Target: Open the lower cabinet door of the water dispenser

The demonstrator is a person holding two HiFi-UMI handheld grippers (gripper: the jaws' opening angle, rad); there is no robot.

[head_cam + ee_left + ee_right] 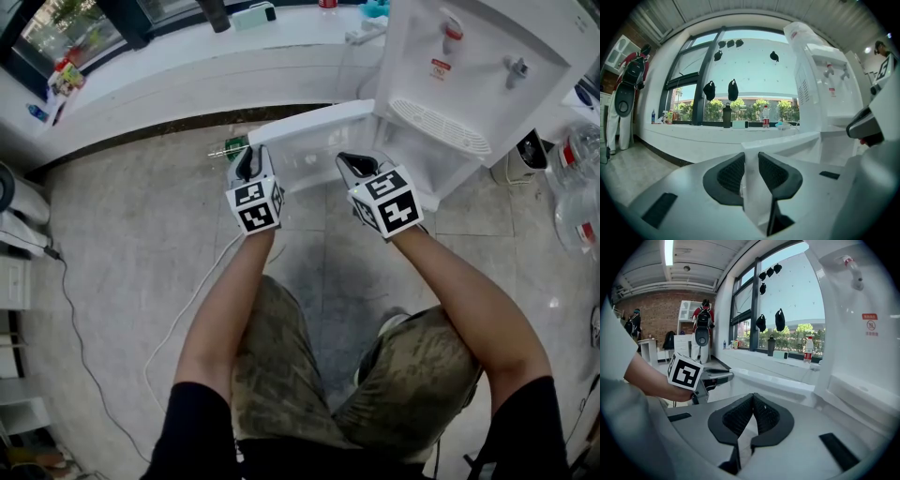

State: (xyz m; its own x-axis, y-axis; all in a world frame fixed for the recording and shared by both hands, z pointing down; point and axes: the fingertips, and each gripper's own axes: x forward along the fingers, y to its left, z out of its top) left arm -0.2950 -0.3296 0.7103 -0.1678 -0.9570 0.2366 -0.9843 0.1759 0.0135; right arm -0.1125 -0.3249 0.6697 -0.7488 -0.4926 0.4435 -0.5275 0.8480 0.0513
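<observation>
Tiled floor (131,244), dispenser (469,66) at far side. Door (309,127) stands well open. L gripper (247,159) clamped on door's free edge; R gripper (354,164) fully closed, empty. Pull along hinge arc, grip square, no twisting.

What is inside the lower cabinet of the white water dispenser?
Only bare white inner walls of the lower cabinet show; the right gripper covers its front part.

1 water dispenser (487,56), 2 taps (452,30), 1 lower cabinet door (314,127), 1 left gripper (249,159) and 1 right gripper (352,164).
</observation>
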